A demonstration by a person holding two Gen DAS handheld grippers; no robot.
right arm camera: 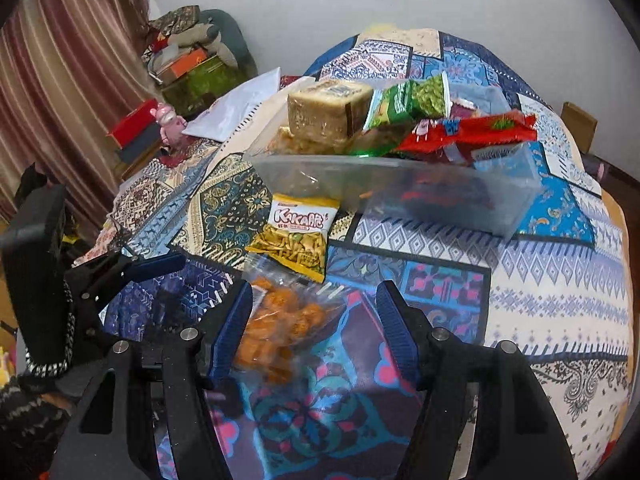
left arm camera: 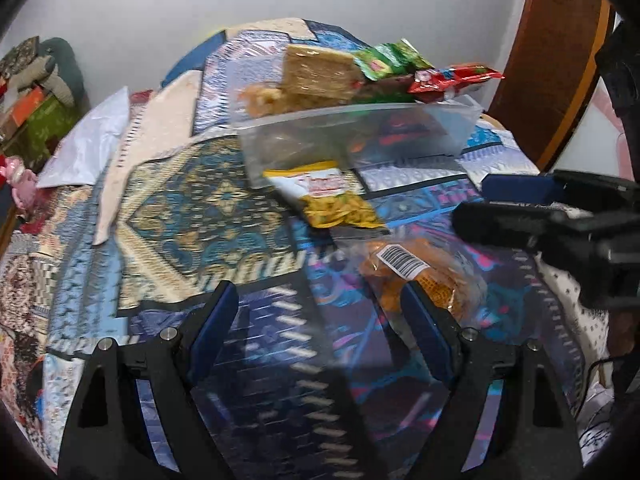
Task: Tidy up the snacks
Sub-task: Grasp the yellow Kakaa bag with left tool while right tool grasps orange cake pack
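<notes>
A clear plastic bin [left arm camera: 356,136] [right arm camera: 400,192] stands on the patterned bedspread, heaped with snacks: a tan cracker block [left arm camera: 318,72] [right arm camera: 328,110], a green packet [left arm camera: 386,60] [right arm camera: 412,104] and a red packet [left arm camera: 452,78] [right arm camera: 468,132]. A yellow chips packet [left arm camera: 332,200] [right arm camera: 296,232] leans at the bin's front. A clear bag of orange snacks [left arm camera: 412,276] [right arm camera: 280,328] lies nearer. My left gripper [left arm camera: 316,320] is open and empty, left of the orange bag. My right gripper [right arm camera: 316,320] is open, its fingers either side of the orange bag's near end. The right gripper also shows in the left wrist view [left arm camera: 512,204].
The patterned bedspread [left arm camera: 200,208] [right arm camera: 520,288] covers the whole surface. A white sheet [left arm camera: 96,140] [right arm camera: 240,108] lies at the far left. Boxes and a pink toy [right arm camera: 168,124] sit beside the bed by a striped curtain [right arm camera: 60,80]. A wooden door [left arm camera: 552,60] stands right.
</notes>
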